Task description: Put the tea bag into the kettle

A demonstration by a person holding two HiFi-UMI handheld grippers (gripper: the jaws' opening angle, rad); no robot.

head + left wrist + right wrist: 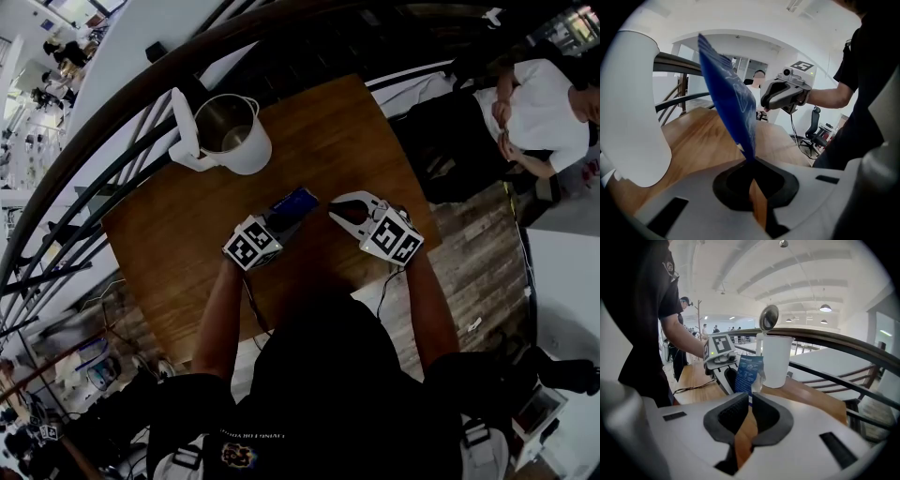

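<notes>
Left gripper (752, 161) pinches the blue tea bag (727, 98) by its lower corner.

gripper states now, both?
Left gripper: closed on the blue tea bag packet.
Right gripper: closed, apparently pinching the same packet's edge.

1. Kettle (232, 131) stands on table (356, 122), far-left part, just before the railing (112, 150) behind it.
2. Tea bag (291, 206) over mid-table, nearer the person than the kettle.
3. Left gripper (274, 223) at the tea bag's left end, right gripper (336, 208) at its right.
</notes>
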